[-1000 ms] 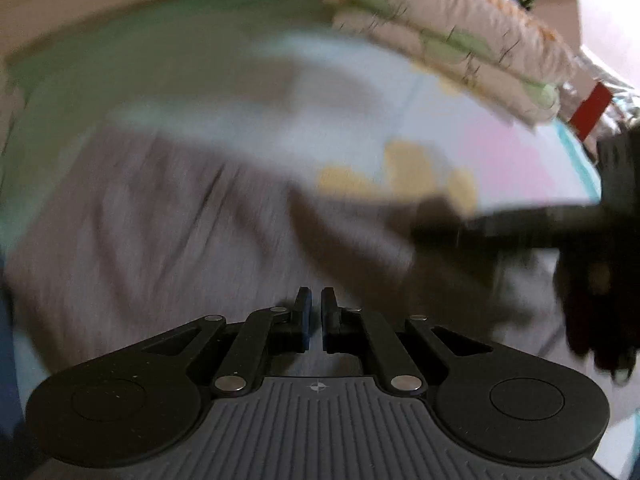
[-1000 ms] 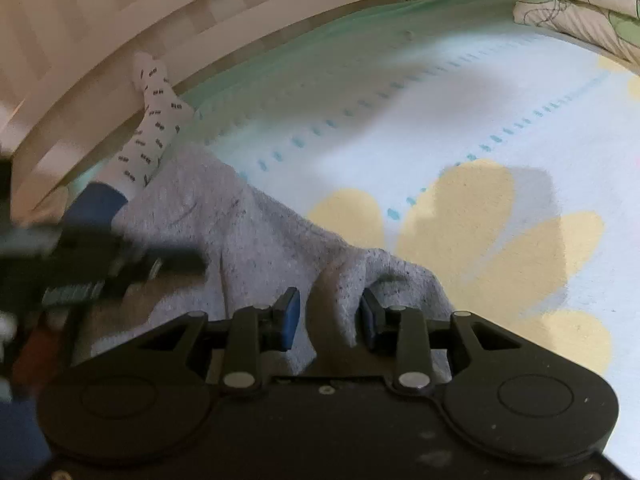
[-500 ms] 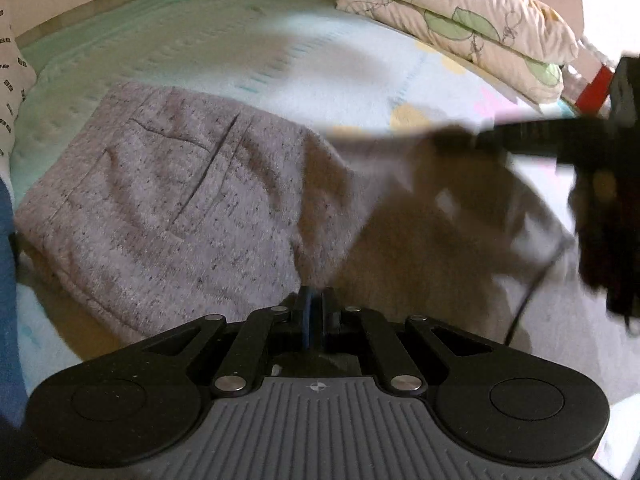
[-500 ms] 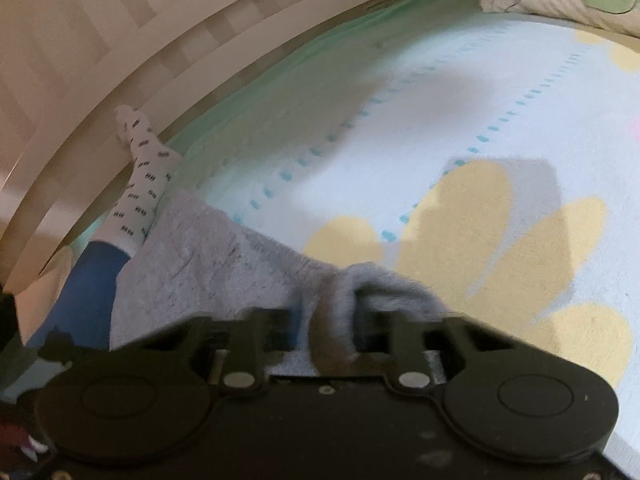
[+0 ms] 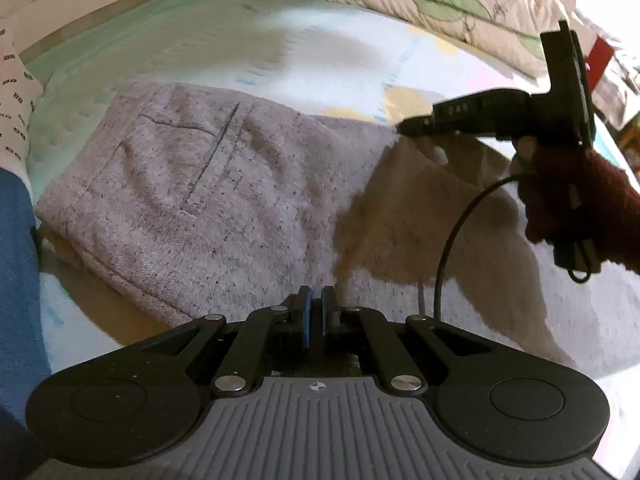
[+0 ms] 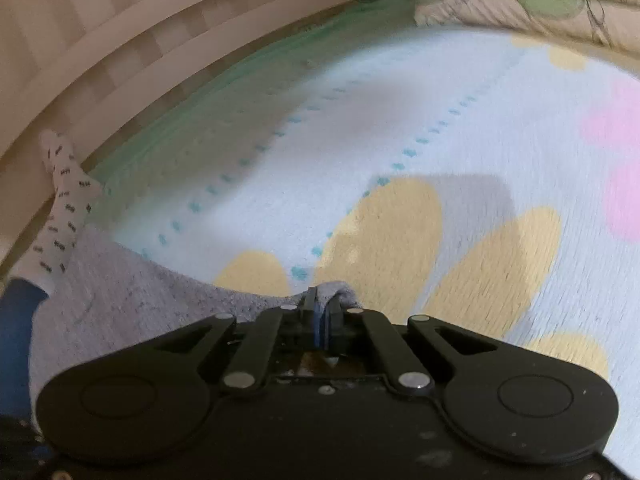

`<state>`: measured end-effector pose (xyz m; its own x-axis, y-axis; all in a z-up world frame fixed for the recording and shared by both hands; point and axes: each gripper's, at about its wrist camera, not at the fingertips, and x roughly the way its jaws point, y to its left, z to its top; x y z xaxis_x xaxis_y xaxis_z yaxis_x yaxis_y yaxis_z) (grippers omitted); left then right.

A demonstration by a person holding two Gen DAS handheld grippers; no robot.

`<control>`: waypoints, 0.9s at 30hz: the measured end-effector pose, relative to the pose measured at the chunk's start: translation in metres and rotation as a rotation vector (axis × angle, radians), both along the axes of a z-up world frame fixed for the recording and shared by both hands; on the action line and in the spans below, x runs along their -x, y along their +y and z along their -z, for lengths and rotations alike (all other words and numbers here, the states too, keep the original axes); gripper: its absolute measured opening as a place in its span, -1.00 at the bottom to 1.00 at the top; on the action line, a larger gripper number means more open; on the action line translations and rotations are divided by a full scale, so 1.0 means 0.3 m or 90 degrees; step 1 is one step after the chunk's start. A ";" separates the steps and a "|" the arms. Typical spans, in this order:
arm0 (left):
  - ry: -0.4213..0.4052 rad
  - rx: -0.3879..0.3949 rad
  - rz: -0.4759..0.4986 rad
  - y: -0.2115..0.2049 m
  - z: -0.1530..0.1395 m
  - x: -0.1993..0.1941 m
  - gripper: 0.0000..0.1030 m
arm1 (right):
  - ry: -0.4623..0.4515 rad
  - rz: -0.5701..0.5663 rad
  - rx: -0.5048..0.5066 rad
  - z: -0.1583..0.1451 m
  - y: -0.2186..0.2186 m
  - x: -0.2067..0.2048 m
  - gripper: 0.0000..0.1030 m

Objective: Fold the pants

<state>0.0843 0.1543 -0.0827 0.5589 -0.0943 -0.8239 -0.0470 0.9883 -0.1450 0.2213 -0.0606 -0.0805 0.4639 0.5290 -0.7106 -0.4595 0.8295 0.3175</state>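
Both claws are pinched tight on the speckled grey knit pants [image 5: 224, 200]: left gripper [image 5: 315, 312] near edge, right gripper [image 6: 322, 320] far edge. They look soft, light, floppy; edges suit gripping.

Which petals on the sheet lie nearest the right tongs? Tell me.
The yellow petals, just beyond the right tongs, which are shut on the grey pants; the pink ones lie far off right.

Home bedroom: bedsheet [image 6: 400, 120], pillows [image 5: 460, 4]
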 end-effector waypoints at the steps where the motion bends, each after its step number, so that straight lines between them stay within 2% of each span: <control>1: 0.005 -0.002 0.004 -0.001 -0.006 -0.004 -0.91 | -0.005 0.004 0.000 -0.004 -0.005 0.002 -1.00; 3: 0.011 -0.011 0.003 0.000 -0.037 0.006 -0.91 | -0.026 0.031 -0.006 -0.026 -0.029 0.013 -0.79; 4: 0.002 -0.015 0.004 -0.002 -0.058 0.002 -0.91 | -0.040 0.049 -0.006 -0.045 -0.047 0.026 -0.56; 5: -0.013 -0.019 0.008 -0.003 -0.083 0.003 -0.91 | -0.053 0.063 -0.008 -0.064 -0.064 0.036 -0.56; 9: -0.080 -0.018 0.019 0.000 -0.174 -0.035 -0.91 | -0.102 0.062 -0.023 -0.161 -0.143 0.123 -0.56; 12: -0.108 -0.023 0.012 -0.001 -0.181 -0.135 -0.90 | -0.116 0.033 -0.008 -0.193 -0.166 0.219 -0.65; 14: -0.105 -0.019 0.006 -0.008 -0.158 -0.198 -0.90 | -0.121 0.007 0.014 -0.194 -0.150 0.288 -0.79; 16: -0.098 -0.017 -0.009 -0.008 -0.114 -0.265 -0.90 | -0.129 -0.023 0.044 -0.180 -0.127 0.355 -0.80; 18: -0.089 -0.039 -0.033 0.006 -0.062 -0.310 -0.90 | -0.129 -0.053 0.076 -0.151 -0.092 0.401 -0.80; 20: -0.058 -0.062 -0.067 0.047 -0.006 -0.320 -0.96 | -0.118 -0.072 0.091 -0.109 -0.062 0.413 -0.80; 21: -0.052 -0.046 -0.089 0.080 0.018 -0.309 -0.95 | -0.116 -0.074 0.104 -0.087 -0.054 0.416 -0.81; 22: -0.068 -0.019 -0.098 0.105 0.019 -0.287 -0.95 | -0.125 -0.062 0.139 -0.062 -0.050 0.411 -0.90; 24: -0.060 -0.022 -0.139 0.141 0.013 -0.241 -0.95 | -0.143 -0.009 0.198 -0.018 -0.071 0.376 -1.00; 27: -0.054 -0.003 -0.162 0.170 0.014 -0.180 -0.95 | -0.107 0.083 0.147 -0.013 -0.158 0.320 -1.00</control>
<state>0.1384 0.2054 -0.0869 0.6314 0.0619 -0.7730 -0.2821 0.9469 -0.1545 0.1252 -0.1080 -0.0765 0.6384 0.2909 -0.7126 -0.3752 0.9260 0.0420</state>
